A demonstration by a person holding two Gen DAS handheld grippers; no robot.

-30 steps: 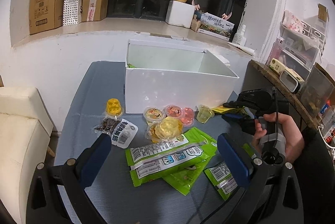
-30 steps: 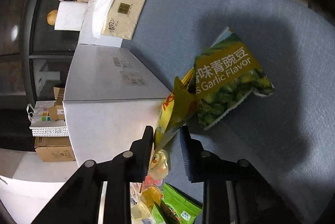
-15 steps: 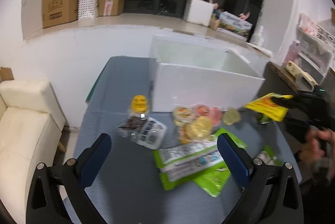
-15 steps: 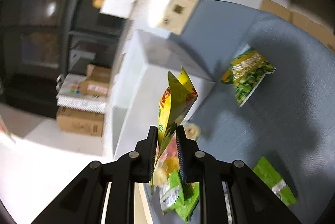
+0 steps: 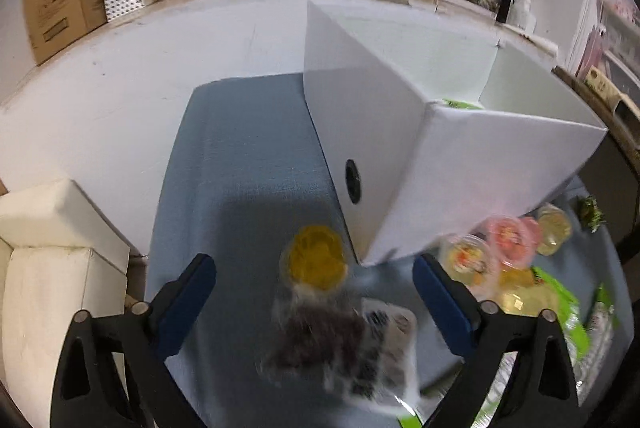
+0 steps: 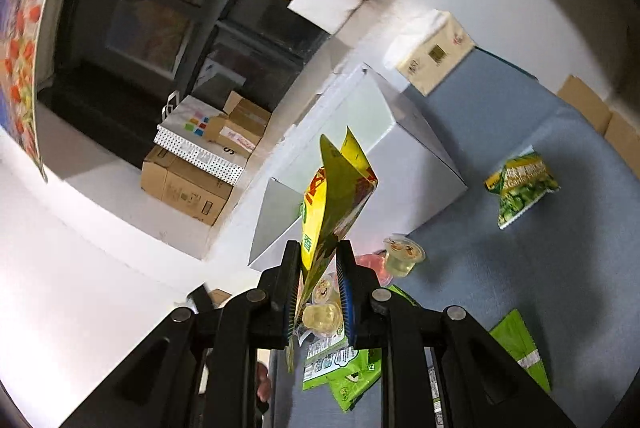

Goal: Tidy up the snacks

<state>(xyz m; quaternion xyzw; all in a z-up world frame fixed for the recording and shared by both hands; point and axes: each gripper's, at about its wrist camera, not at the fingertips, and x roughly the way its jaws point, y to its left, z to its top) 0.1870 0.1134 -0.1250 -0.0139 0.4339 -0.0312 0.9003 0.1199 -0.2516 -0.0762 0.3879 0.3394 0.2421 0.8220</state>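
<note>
Yellow foil showed between the pads of the right tool (image 6: pixel 318 268), which was clamped on a yellow packet (image 6: pixel 340 196) and held it in the air, its top flaring open above the fingers. In the right wrist view the packet hung in front of the white box (image 6: pixel 400 148) that stood on the blue-grey desk (image 6: pixel 540 268). A green pea bag (image 6: pixel 520 190) lay alone on the desk, apart from the box's near corner. Jelly cups (image 6: pixel 402 252) sat close to the box's side, and green packets (image 6: pixel 344 372) lay nearer the camera, partly behind the tool's fingers.

The left tool (image 5: pixel 316 292) had its blue pads wide apart with nothing gripped. It hovered over an orange jelly cup (image 5: pixel 316 262) that sat on the desk just beside the box's (image 5: pixel 380 116) near corner. Just in front of that cup lay a clear pouch (image 5: pixel 340 348) with dark contents and a printed label, blurred in the left wrist view. To the right, along the box's front side, were more cups (image 5: pixel 504 240), pink, pale and yellow, touching or nearly touching one another, and green packets (image 5: pixel 576 316) at the desk's right edge. Something green showed inside the box at its rim; I could not tell what. A cream cushion (image 5: pixel 52 268) stood beside the desk's left edge.
</note>
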